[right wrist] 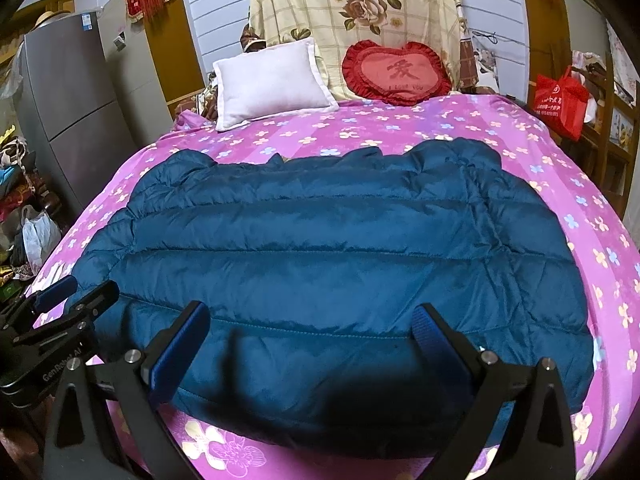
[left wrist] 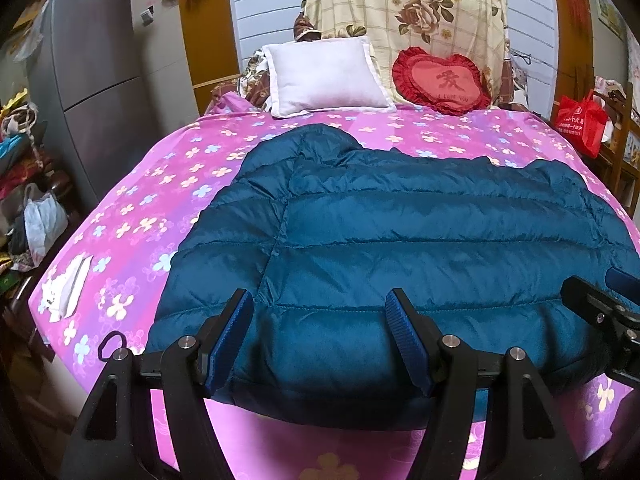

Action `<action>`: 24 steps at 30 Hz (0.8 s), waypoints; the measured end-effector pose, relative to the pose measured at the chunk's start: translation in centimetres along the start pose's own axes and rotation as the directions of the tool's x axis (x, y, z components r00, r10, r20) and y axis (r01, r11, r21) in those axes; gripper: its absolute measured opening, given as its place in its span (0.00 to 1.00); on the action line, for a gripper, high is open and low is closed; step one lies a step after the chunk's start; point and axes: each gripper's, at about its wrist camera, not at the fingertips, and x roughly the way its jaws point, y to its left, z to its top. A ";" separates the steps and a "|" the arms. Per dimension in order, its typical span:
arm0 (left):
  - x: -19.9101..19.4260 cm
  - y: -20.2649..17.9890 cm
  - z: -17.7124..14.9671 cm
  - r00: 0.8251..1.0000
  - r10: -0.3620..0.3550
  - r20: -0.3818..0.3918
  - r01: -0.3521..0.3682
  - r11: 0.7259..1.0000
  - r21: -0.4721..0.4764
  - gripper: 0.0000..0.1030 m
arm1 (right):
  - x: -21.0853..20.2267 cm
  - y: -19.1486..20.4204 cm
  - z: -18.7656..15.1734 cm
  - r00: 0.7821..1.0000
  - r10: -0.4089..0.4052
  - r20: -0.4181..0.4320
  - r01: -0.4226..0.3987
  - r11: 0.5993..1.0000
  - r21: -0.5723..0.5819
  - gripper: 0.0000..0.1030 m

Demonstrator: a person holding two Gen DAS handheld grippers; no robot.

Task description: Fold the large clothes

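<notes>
A teal quilted puffer jacket [left wrist: 400, 240] lies spread flat, back side up, on a bed with a pink flowered sheet [left wrist: 160, 184]; its hem is nearest me. The same jacket [right wrist: 320, 248] fills the right wrist view. My left gripper [left wrist: 320, 304] hovers open just above the hem's left part, nothing between its blue pads. Over the hem's right part my right gripper [right wrist: 312, 320] is open too. Each gripper shows at the edge of the other's view: the right gripper [left wrist: 608, 308] and the left gripper [right wrist: 60, 304].
A white pillow [left wrist: 326, 76] and a red heart cushion [left wrist: 442, 80] rest at the bed's head. A white folded item [left wrist: 68, 288] lies on the sheet's left edge. A grey fridge [left wrist: 100, 80] stands left, a red bag [left wrist: 582, 122] hangs right.
</notes>
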 end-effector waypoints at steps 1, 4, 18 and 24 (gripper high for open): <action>0.0 0.0 0.0 1.000 0.000 -0.001 0.000 1.000 0.001 0.49 | 0.0 0.0 0.0 1.000 0.001 0.000 -0.001 1.000 0.002 1.00; 0.1 -0.1 -0.1 1.000 -0.002 -0.002 0.002 1.000 0.003 0.49 | 0.2 0.0 0.0 1.000 0.000 -0.004 0.000 1.000 0.005 1.00; 0.5 -0.4 -0.1 1.000 0.000 -0.015 0.000 1.000 0.008 0.49 | 0.8 0.0 -0.1 1.000 0.006 -0.017 -0.005 1.000 0.013 1.00; 0.7 -0.2 0.1 1.000 -0.003 -0.018 0.003 1.000 -0.004 0.49 | 1.1 0.2 0.0 1.000 0.002 -0.020 -0.002 1.000 0.008 1.00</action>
